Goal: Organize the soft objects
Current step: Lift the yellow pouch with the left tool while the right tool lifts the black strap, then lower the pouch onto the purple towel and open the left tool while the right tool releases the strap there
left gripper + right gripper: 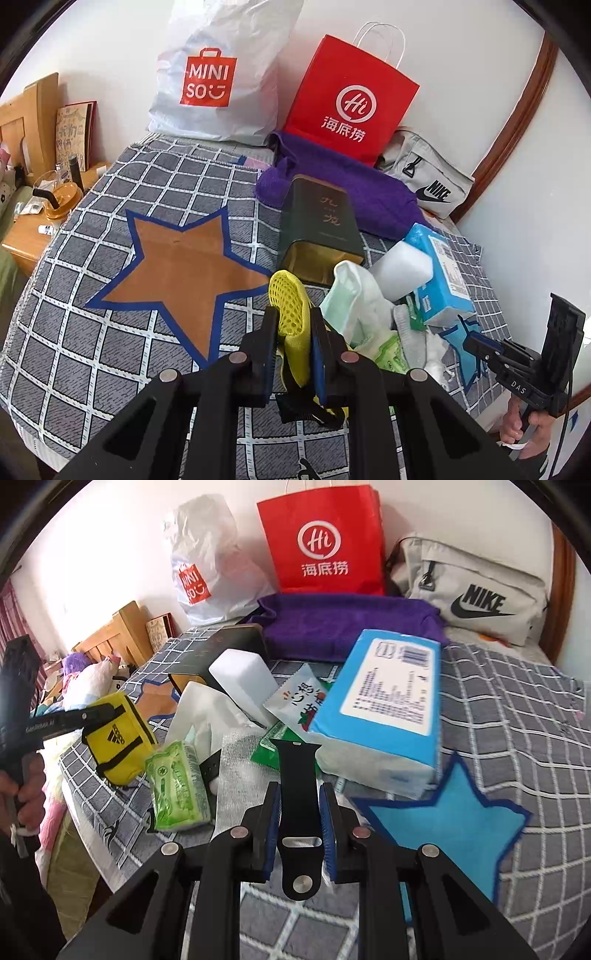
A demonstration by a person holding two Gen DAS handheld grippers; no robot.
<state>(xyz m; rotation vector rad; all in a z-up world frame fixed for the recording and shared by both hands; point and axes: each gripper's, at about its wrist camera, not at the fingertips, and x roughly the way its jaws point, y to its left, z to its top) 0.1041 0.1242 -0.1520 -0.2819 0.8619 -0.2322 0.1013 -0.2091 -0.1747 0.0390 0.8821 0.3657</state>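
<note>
your left gripper (pixel 293 325) is clamped on the yellow pouch (pixel 290 314) beside the orange star (pixel 177 273). your right gripper (pixel 299 808) pinches the black watch strap (pixel 298 775), near the tissue pack (pixel 388 705).

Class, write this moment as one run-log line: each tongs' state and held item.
left tongs: shut on yellow mesh pouch | right tongs: shut on black watch strap | both over checked bedspread
</note>
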